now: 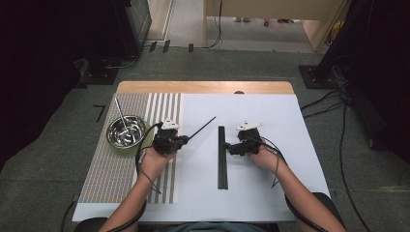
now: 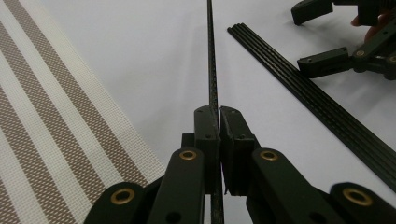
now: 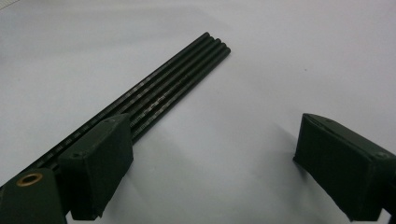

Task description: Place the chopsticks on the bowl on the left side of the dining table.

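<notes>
Left gripper clamps one black rod above mid-counter; right gripper gapes beside the rod bundle. Next, likely the steel bowl.

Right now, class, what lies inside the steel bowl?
One thin metal stick leans inside the steel bowl, its upper end poking past the rim. Otherwise just the shiny bottom shows.

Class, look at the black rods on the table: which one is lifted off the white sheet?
The single black rod clamped in the left gripper; the others lie bundled flat.
</notes>
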Available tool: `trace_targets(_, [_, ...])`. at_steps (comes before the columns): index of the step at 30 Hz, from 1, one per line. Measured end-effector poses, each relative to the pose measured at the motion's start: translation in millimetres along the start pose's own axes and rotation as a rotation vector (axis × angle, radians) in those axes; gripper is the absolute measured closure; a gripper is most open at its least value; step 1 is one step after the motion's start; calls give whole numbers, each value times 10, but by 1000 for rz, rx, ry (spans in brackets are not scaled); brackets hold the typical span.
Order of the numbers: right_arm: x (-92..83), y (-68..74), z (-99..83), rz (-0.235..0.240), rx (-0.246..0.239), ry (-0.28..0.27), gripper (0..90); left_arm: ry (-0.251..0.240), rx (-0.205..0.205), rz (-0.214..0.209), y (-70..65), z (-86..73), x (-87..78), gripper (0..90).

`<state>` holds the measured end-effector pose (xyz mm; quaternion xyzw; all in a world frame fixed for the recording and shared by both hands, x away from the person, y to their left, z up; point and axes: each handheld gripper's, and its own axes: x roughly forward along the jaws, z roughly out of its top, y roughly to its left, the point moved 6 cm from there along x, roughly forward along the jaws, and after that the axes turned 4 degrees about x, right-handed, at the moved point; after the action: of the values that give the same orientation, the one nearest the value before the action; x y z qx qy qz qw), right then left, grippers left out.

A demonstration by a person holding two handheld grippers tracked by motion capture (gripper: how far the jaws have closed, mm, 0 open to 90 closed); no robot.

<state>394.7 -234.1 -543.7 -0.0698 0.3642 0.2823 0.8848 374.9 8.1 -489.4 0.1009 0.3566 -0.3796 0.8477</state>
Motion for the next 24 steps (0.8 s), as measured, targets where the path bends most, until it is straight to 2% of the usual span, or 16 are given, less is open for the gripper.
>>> trace_targets(24, [0,1,-1,1,1,0,110,0,13,-19,132,57,-190,877])
